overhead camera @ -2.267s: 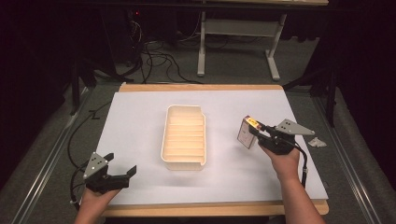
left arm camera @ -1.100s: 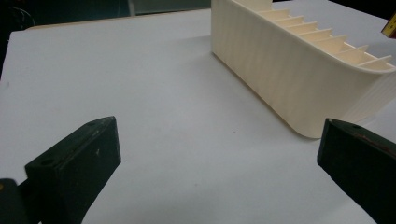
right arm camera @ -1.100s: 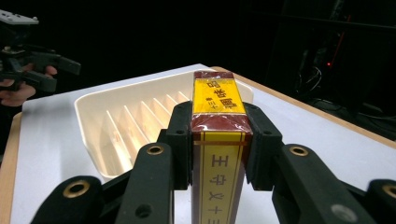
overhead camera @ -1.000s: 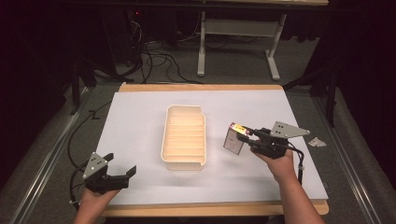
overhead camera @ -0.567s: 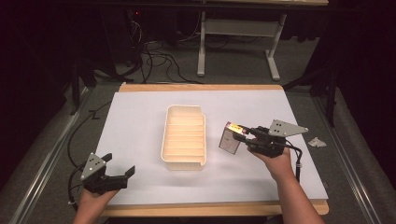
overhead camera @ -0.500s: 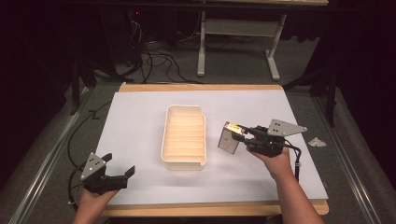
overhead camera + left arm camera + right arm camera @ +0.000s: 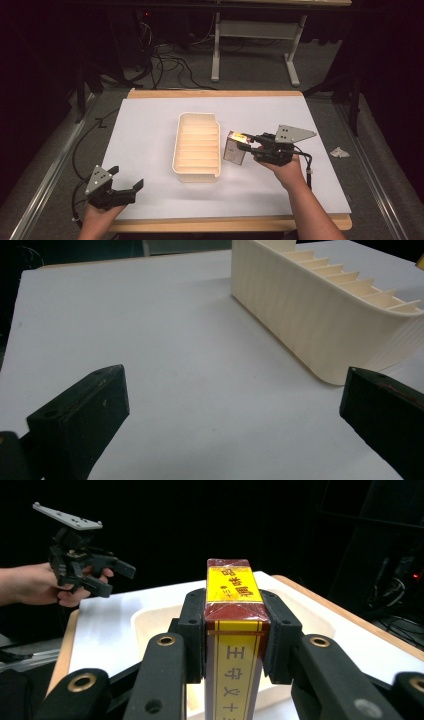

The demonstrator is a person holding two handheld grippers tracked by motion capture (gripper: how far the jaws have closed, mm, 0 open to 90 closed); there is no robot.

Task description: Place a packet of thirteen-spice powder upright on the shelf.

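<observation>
Two tools: one in each of the person's hands, both over the white surface [image 7: 150, 145].
Landmark: a cream ribbed tray [image 7: 197, 147] with cross dividers, lying near the middle of the surface, long side running away from the person.
Right tool [image 7: 248, 145]: just right of the tray, raised off the surface, jaws pressed on the two narrow sides of a small box [image 7: 234, 148].
Box: dark red and yellow with printed characters, held close beside the tray's right wall, apart from it; in the right gripper view the box [image 7: 234, 630] stands up between the jaws, its yellow top face tilted toward the tray [image 7: 150, 617] behind it.
Right hand [image 7: 286, 169]: behind the tool, forearm coming in from the near edge.
Left tool [image 7: 127, 188]: well to the tray's left and nearer the person, at the surface's near edge, jaws spread wide with nothing between them.
Left gripper view: the tray's [image 7: 320, 315] rounded near corner sits ahead and to the right of the spread jaws, bare surface [image 7: 165, 340] between them.
Left hand [image 7: 97, 215]: beneath the tool, at the near edge.
Floor beyond the tray: cables [image 7: 165, 60] and a grey stand leg [image 7: 216, 45].
</observation>
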